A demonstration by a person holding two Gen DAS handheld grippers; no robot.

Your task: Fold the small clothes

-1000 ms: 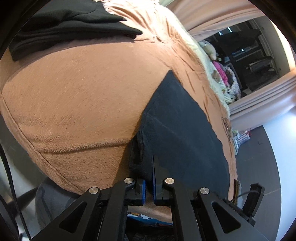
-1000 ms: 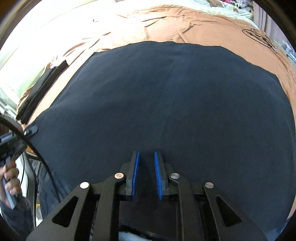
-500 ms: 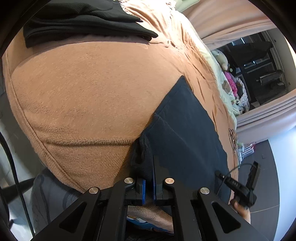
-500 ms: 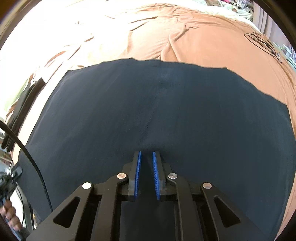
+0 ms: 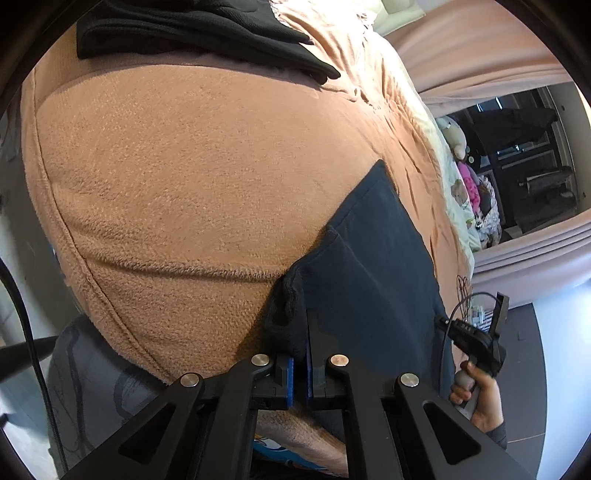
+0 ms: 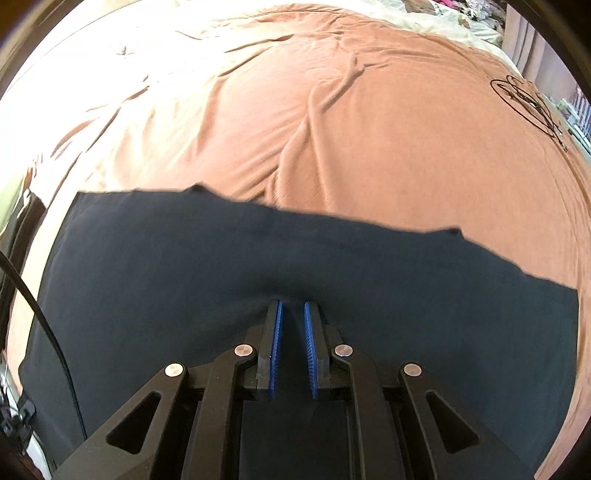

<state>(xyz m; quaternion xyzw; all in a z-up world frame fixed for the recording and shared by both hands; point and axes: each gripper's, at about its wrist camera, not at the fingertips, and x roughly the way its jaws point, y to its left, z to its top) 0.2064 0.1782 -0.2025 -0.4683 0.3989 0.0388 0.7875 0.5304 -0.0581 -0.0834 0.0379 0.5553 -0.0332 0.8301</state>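
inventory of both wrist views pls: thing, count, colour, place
dark garment: 1, navy, spread on blanket near bed's edge
blanket: 1, orange-tan, covers bed
folded clothes: 1 stack, black, far end of blanket in left view
plush toys: a few, pink and pale, beyond bed
curtain: 1, pinkish, background
left gripper: 1, black with blue pads, shut on dark garment's corner
right gripper: 1, same, jaws narrowly apart, tips pressed into dark garment
hand: 1, holds right gripper's handle

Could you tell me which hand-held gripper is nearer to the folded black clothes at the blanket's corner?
Left. The left hand-held gripper sits at the garment's edge facing the black clothes; the right hand-held gripper is beyond the garment's far side.
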